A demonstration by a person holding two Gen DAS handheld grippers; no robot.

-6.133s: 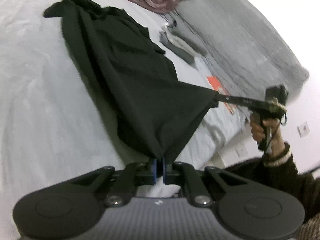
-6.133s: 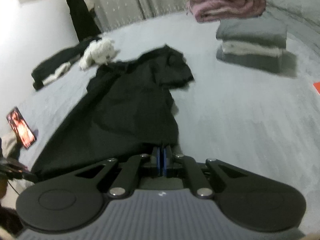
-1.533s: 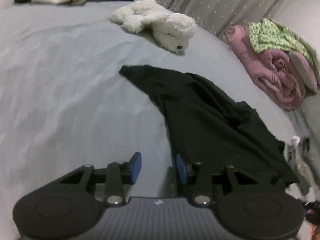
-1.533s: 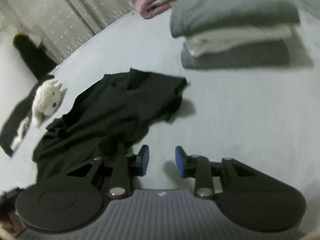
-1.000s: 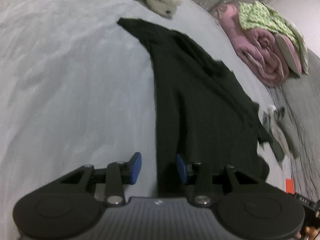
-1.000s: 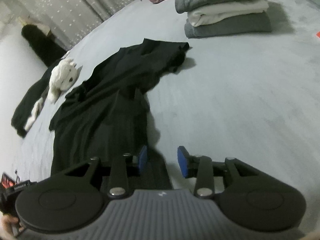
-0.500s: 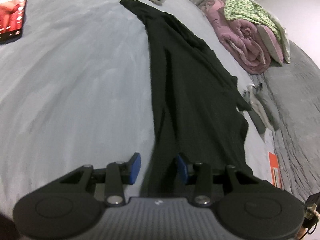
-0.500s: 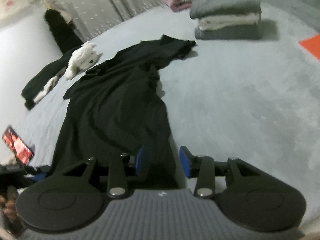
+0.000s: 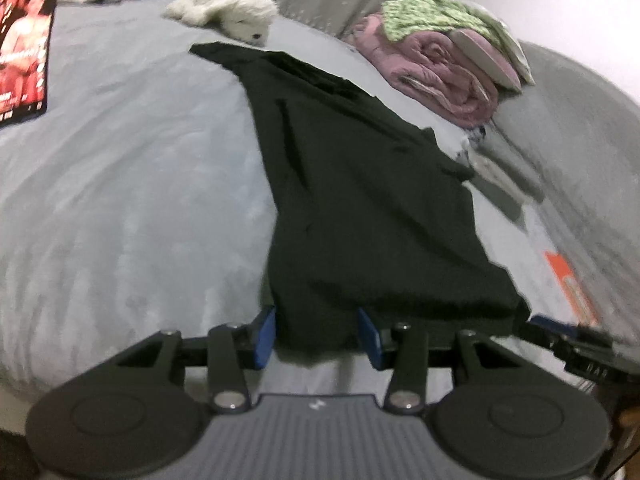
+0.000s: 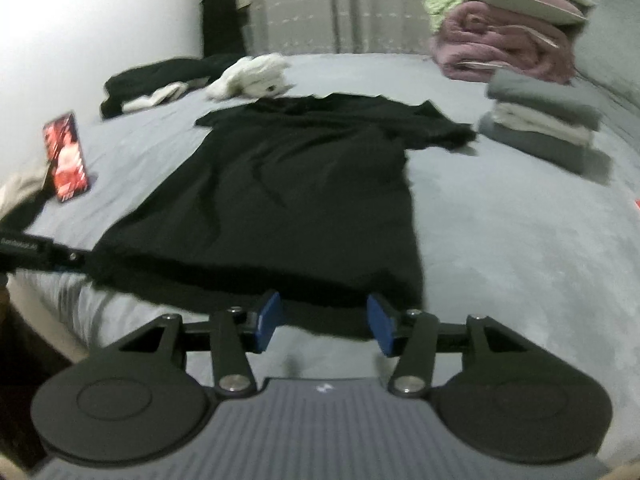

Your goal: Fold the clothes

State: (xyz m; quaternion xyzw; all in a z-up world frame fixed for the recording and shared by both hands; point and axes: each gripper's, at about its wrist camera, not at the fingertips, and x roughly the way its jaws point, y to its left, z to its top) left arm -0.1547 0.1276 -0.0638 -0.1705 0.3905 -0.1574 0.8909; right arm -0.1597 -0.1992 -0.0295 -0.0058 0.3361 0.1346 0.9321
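Note:
A black garment (image 9: 360, 200) (image 10: 288, 192) lies spread flat on the grey bed (image 9: 120, 200) (image 10: 520, 240), sleeves at the far end and hem nearest me. My left gripper (image 9: 317, 336) is at the hem's left corner. Its jaws are opening, with the cloth's edge loose between the blue pads (image 9: 266, 334). My right gripper (image 10: 325, 322) is at the hem's right part, jaws also opening. The hem lies between its pads (image 10: 380, 324) without being pinched. Each view shows the other gripper at the opposite hem corner: the right gripper (image 9: 560, 332) and the left gripper (image 10: 40, 256).
A white plush toy (image 9: 232, 16) (image 10: 256, 72) lies beyond the collar. A pink blanket roll (image 9: 440, 80) (image 10: 508, 40) and a folded grey and white stack (image 10: 544, 128) sit far right. A lit phone (image 10: 66, 156), dark clothes (image 10: 160, 76) and an orange card (image 9: 568, 280) lie nearby.
Both grippers have drawn back along the garment to its near hem and rolled level. Their jaws stand wider than before. The garment now lies flatter and spread.

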